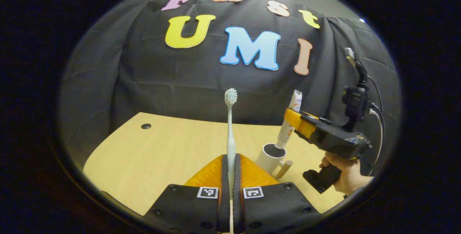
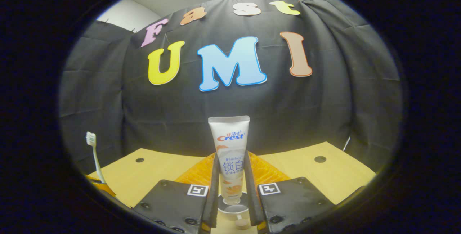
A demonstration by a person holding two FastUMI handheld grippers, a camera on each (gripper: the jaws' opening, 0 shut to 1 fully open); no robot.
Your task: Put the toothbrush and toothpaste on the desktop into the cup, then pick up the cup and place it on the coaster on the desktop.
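While the right gripper (image 1: 293, 118) squeezes the toothpaste (image 2: 230, 154) between both fingers, the tube stands tall with its cap end just above the cup (image 1: 271, 157). It likely needs to go straight down. The left gripper (image 1: 230, 162) pinches the toothbrush (image 1: 230, 126) upright, bristles on top, just beside the cup, waiting over the desktop (image 1: 162, 147).

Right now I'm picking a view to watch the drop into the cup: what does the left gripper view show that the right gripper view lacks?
Left gripper view: the whole right claw, the hand holding it, and the white cup seen from the side under the toothpaste.

Right gripper view: the cup's mouth from above, directly beneath the tube's cap.

Both: toothbrush, toothpaste, cup, wooden desktop.
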